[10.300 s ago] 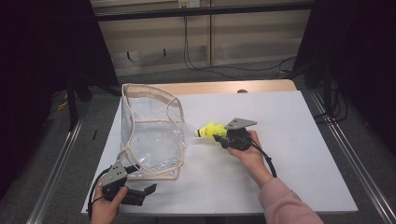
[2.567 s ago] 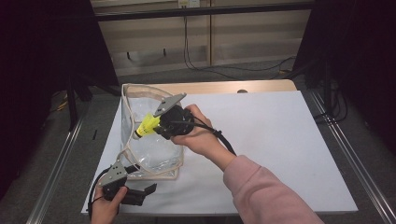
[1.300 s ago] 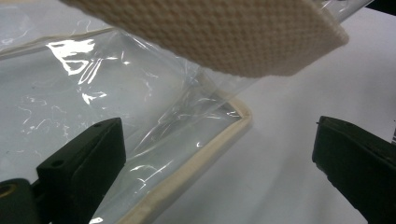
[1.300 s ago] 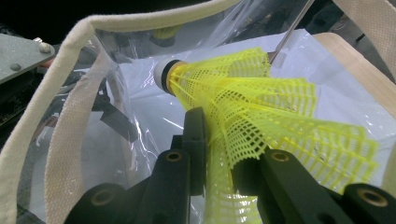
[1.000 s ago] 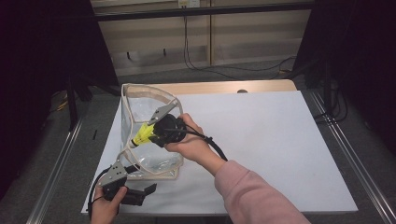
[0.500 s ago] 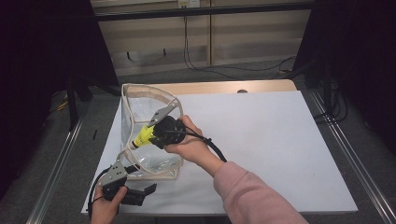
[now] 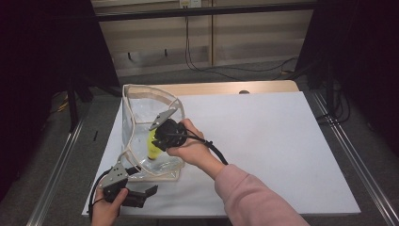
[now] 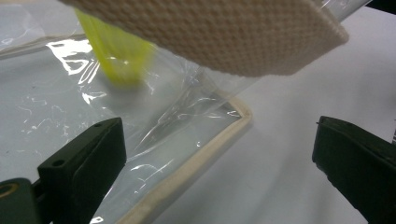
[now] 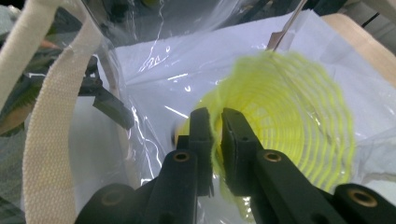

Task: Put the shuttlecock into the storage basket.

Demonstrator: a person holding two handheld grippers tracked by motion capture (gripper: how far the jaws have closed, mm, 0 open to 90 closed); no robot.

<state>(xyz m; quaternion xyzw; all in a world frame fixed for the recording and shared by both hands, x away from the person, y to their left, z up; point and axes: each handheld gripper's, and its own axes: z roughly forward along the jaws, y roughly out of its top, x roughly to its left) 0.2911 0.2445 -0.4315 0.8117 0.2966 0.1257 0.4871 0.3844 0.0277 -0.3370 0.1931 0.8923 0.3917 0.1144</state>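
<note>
A clear plastic bag (image 7: pixel 136 120) with beige webbing trim stands open at the table's left. My right gripper (image 7: pixel 157 141) reaches down into its mouth, shut on the skirt of a yellow shuttlecock (image 7: pixel 152 149). In the right gripper view the jaws (image 9: pixel 215 119) pinch the yellow mesh skirt (image 9: pixel 289 107) inside the bag. My left gripper (image 7: pixel 141 193) rests open on the table at the bag's near corner. Its view has the wide-open gripper (image 8: pixel 217 135) straddling the bag's trimmed corner (image 8: pixel 224 128) without touching it, and the shuttlecock (image 8: pixel 116 60) shows through the plastic.
A white sheet (image 7: pixel 282 141) covers the wooden table (image 7: pixel 226 88), bare to the right of the bag. A beige strap (image 8: pixel 210 32) hangs close over the left gripper. Metal rails (image 7: pixel 348 155) run along both table sides, with cables on the floor behind.
My right gripper carried the shuttlecock from the table right of the bag to its mouth, then lowered it inside. The left gripper stayed put.
</note>
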